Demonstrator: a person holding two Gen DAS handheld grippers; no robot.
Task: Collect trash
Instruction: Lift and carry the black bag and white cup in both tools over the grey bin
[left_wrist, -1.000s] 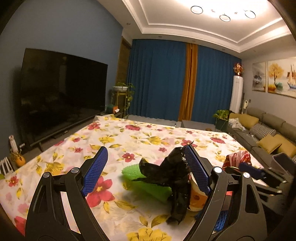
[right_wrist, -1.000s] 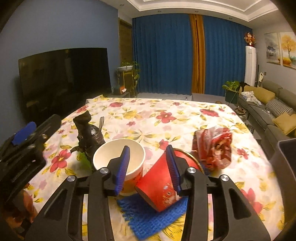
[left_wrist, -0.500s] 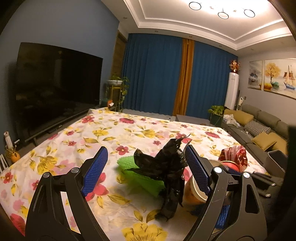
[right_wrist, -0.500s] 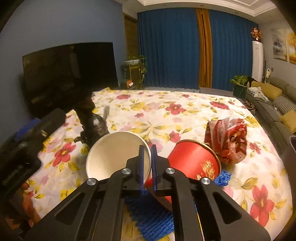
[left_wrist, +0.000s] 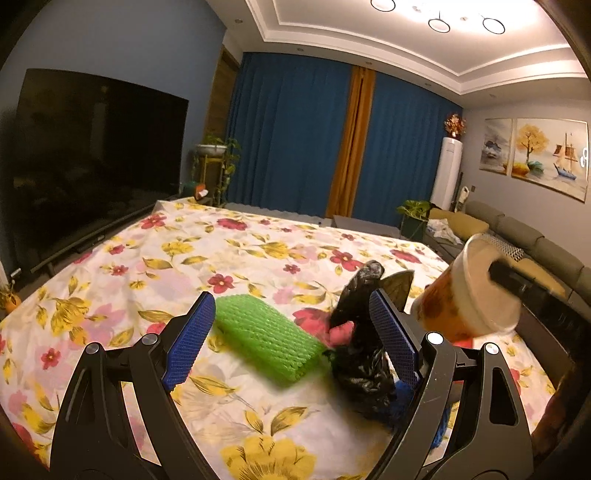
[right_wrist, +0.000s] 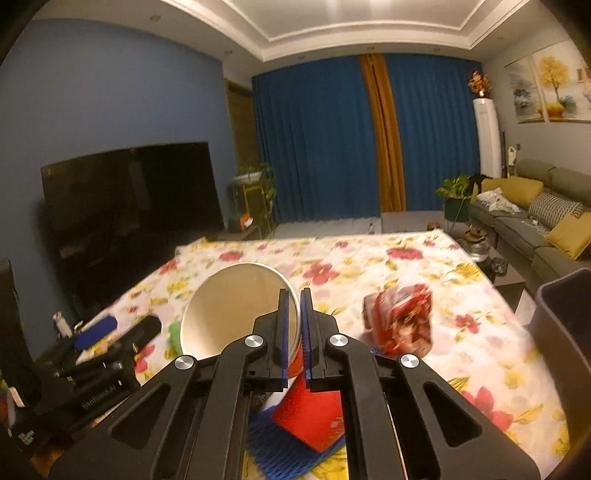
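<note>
My right gripper (right_wrist: 292, 308) is shut on the rim of a white-lined paper cup (right_wrist: 229, 310) and holds it tilted above the floral table; the cup also shows at the right of the left wrist view (left_wrist: 469, 295). Below it lie a red cup (right_wrist: 314, 421) on a blue foam net (right_wrist: 280, 450), and a crumpled red wrapper (right_wrist: 400, 321). My left gripper (left_wrist: 291, 339) is open and empty above the table, with a green foam net (left_wrist: 266, 339) between its fingers and a crumpled black plastic bag (left_wrist: 362, 354) by its right finger.
A dark grey bin (right_wrist: 565, 332) stands at the table's right edge. The floral tablecloth (left_wrist: 221, 258) stretches far ahead. A TV (left_wrist: 92, 162) lines the left wall and a sofa (right_wrist: 546, 221) the right.
My right gripper closed on the paper cup's rim and lifted it up off the table. The left gripper stayed open and shifted slightly.
</note>
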